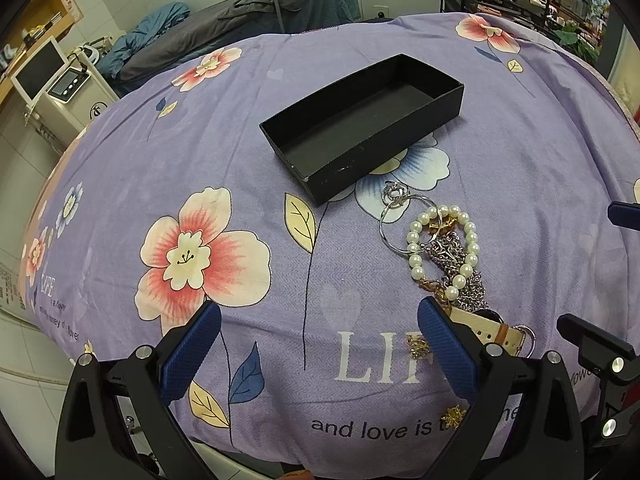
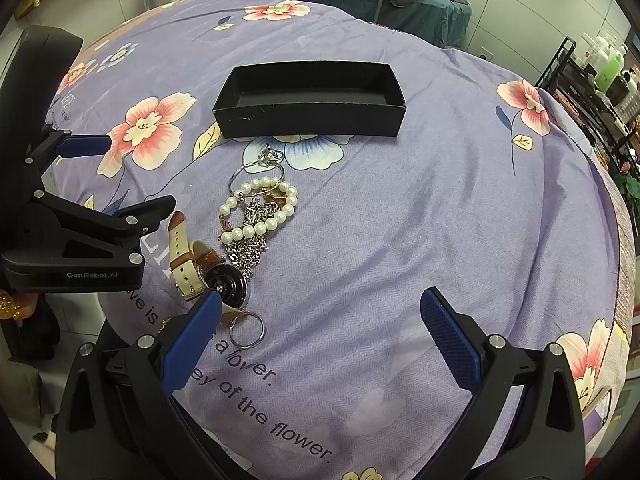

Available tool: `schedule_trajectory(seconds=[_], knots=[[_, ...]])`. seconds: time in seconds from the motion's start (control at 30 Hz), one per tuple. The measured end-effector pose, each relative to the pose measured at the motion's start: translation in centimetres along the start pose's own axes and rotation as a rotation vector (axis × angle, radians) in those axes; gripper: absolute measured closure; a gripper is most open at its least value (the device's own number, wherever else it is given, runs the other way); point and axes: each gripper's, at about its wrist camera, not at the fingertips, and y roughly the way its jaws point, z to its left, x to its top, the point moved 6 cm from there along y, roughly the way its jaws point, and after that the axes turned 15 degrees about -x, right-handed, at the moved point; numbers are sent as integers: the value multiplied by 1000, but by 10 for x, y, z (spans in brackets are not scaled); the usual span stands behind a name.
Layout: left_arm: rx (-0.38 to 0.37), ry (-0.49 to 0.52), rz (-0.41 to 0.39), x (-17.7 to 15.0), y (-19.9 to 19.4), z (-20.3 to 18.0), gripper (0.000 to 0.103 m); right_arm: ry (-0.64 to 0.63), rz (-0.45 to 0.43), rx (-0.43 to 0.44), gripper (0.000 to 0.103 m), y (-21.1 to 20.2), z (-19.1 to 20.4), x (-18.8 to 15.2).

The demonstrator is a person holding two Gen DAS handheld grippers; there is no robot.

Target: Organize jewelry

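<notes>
An empty black box (image 1: pixel 362 120) (image 2: pixel 310 106) sits on the purple flowered cloth. In front of it lies a jewelry pile: a pearl bracelet (image 1: pixel 464 236) (image 2: pixel 260 208), a silver hoop with charm (image 1: pixel 400 212) (image 2: pixel 260 168), silver chains (image 1: pixel 468 284) (image 2: pixel 250 248), a watch with beige strap (image 1: pixel 500 334) (image 2: pixel 192 264) and a key ring (image 2: pixel 247 330). Small gold pieces (image 1: pixel 416 347) lie near the left gripper's right finger. My left gripper (image 1: pixel 320 344) is open and empty, left of the pile. My right gripper (image 2: pixel 320 340) is open and empty, its left finger over the watch.
The cloth (image 1: pixel 200 152) covers a round table. The left gripper's body (image 2: pixel 80 236) shows at the left of the right wrist view. A massage bed (image 1: pixel 256 12), a white machine (image 1: pixel 64 92) and a shelf rack (image 2: pixel 592 92) stand around the table.
</notes>
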Motion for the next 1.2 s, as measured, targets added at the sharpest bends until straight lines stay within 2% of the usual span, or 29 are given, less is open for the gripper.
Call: schedule_trajectory(seconds=[0.53,0.8,1.03,1.2], knots=[[5,7,2,-1,1,-1,6,-2,3,-1,5,1,1,-1],[-11,11,5,-2,2,-2,6,-5,6,-2,5,3,2,-2],[-52,-18,3,-2,4,0,6,2,5,-7,5,5,0,-4],[-52,-37,-5,-2,5,2,6,24,12,7,5,9,-4,-8]])
